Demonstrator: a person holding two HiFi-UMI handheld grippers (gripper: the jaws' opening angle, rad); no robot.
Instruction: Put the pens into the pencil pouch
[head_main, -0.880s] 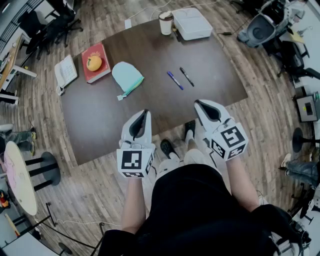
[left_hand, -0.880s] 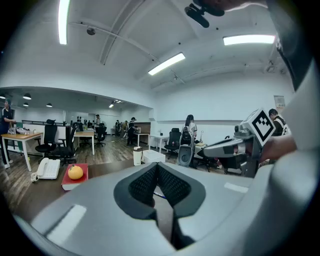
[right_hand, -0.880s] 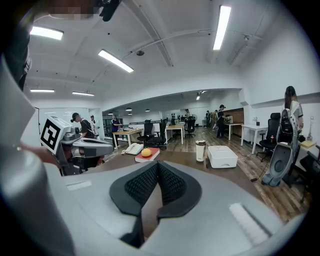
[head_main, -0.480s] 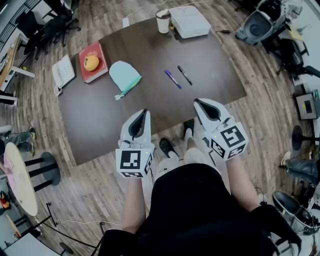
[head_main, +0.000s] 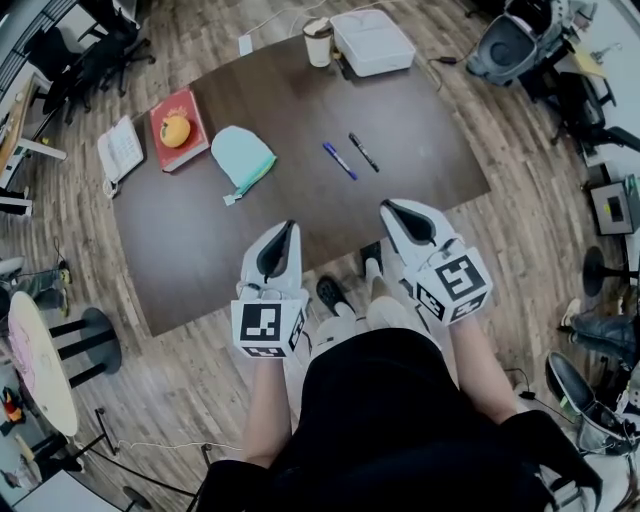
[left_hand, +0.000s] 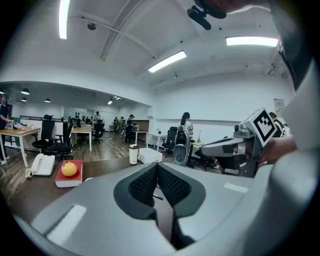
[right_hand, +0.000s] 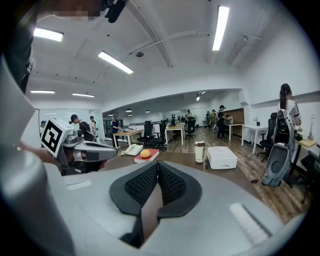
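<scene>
- The left gripper (head_main: 289, 226) has its jaws clenched together with nothing between them, over the near edge of the dark table (head_main: 200, 240).
- The right gripper (head_main: 386, 208), at its three o'clock, is likewise closed and empty.
- The blue pen (head_main: 339, 161) and the black pen (head_main: 363, 152) lie loose on the table (roughly parallel, just apart), at eleven o'clock from the right gripper.
- The pale teal pencil pouch (head_main: 245, 155) lies flat at nine o'clock from the pens, well apart from them.
- At ten o'clock from the pouch, a red book (head_main: 192, 105) carries an orange fruit (head_main: 175, 129).
- A cup (head_main: 318, 42) and a white box (head_main: 372, 42) stand at the far edge.
</scene>
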